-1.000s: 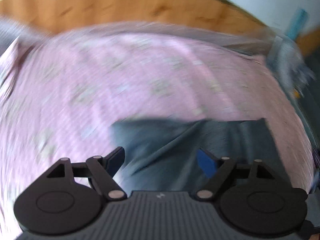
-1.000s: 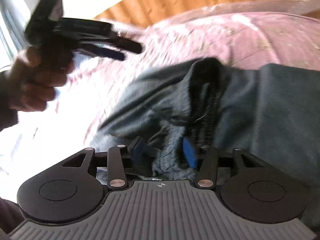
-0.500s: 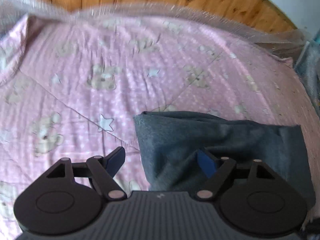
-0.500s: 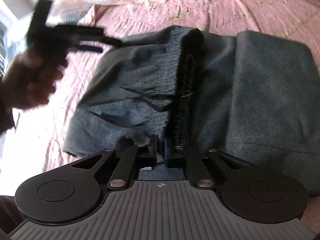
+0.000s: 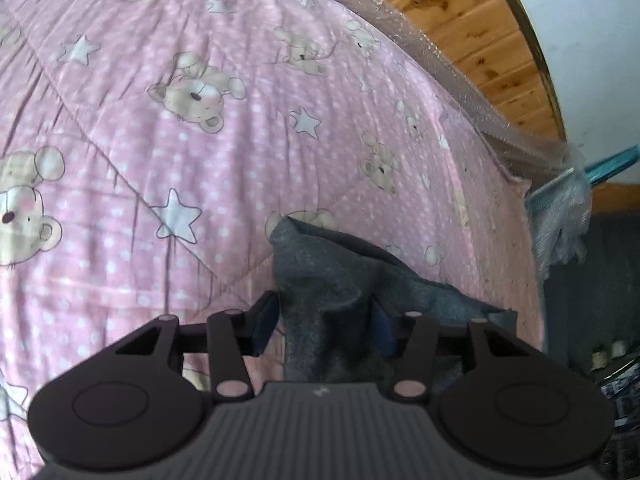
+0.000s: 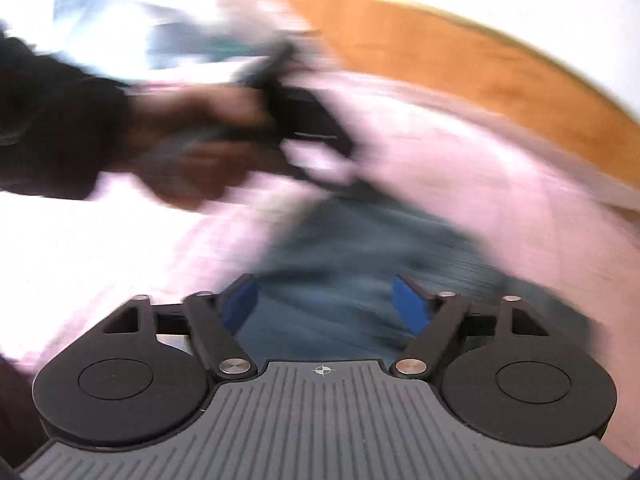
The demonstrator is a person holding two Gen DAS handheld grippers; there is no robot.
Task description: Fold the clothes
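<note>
My left claw [image 5: 325, 322] is closing, with a raised fold of the dark grey garment [image 5: 340, 280] between its blue pads [image 5: 265, 320]. I can't tell whether they're pressing it yet. The garment lies on the pink quilt [image 5: 180, 140] printed with bears and stars, on the bed, near the wooden headboard [image 5: 472, 36].

My right claw [image 6: 326, 306] is opening, wide now, with nothing gripped; the garment sits just past its tips. That view is heavily motion-blurred. A hand [image 6: 192, 152] in a dark sleeve [image 6: 52, 120] shows there, holding the other claw over the quilt.
</note>
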